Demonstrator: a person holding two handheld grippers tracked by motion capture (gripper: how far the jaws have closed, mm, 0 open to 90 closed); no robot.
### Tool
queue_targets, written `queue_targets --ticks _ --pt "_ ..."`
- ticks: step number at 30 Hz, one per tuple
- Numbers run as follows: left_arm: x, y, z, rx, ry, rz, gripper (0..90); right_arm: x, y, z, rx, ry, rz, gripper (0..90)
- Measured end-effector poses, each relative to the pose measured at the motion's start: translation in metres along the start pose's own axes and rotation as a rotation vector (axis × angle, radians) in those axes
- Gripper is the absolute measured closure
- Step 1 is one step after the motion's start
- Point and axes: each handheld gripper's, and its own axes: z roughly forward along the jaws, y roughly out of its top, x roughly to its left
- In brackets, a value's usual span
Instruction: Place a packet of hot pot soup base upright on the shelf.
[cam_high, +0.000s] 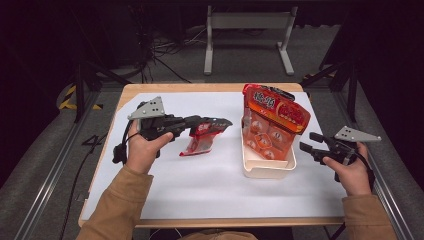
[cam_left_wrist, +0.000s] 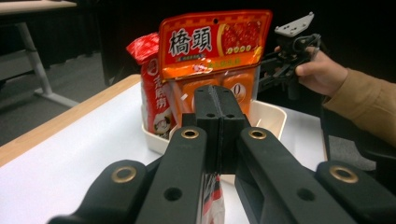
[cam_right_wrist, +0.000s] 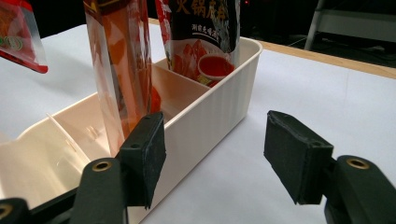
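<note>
Two packets already stand in the cream bin (cam_high: 265, 167): a big orange pouch (cam_high: 276, 117) leaning toward one o'clock, and a darker red packet (cam_left_wrist: 154, 88) behind it, at nine o'clock of the orange one in the left gripper view. A third — the small red sachet (cam_high: 200, 140) — hangs from your left gripper (cam_high: 222, 122), clear of the white table cover (cam_high: 200, 190), at nine o'clock of the bin and well apart from it.

Left jaws are pinched fully together on the sachet's top edge; in the left gripper view a strip of it (cam_left_wrist: 212, 200) dangles below the pads. Your right gripper (cam_high: 306, 146) waits at three o'clock of the bin, just beside its wall, jaws standing wide with nothing between them; its view looks along the ribbed side and into the divided compartments, the near ones empty.

Handling, as a judgement:
- The sachet looks light and limp, a film pouch with part of it clear; it will likely swing and fold under its own weight.
- Film is slick — a grip on the flat sealed top seam, where you have it, should hold better than one on the filled belly.
- The bin looks like light plastic and may skid if the sachet drags on a divider; the right jaws are well placed to steady its wall.
</note>
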Motion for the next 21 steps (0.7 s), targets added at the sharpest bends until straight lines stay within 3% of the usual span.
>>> queue_targets --ticks 21 --pt "-0.022 0.029 0.035 -0.067 -0.106 0.063 90.0 -0.003 -0.001 -0.002 -0.003 -0.002 0.007 38.7"
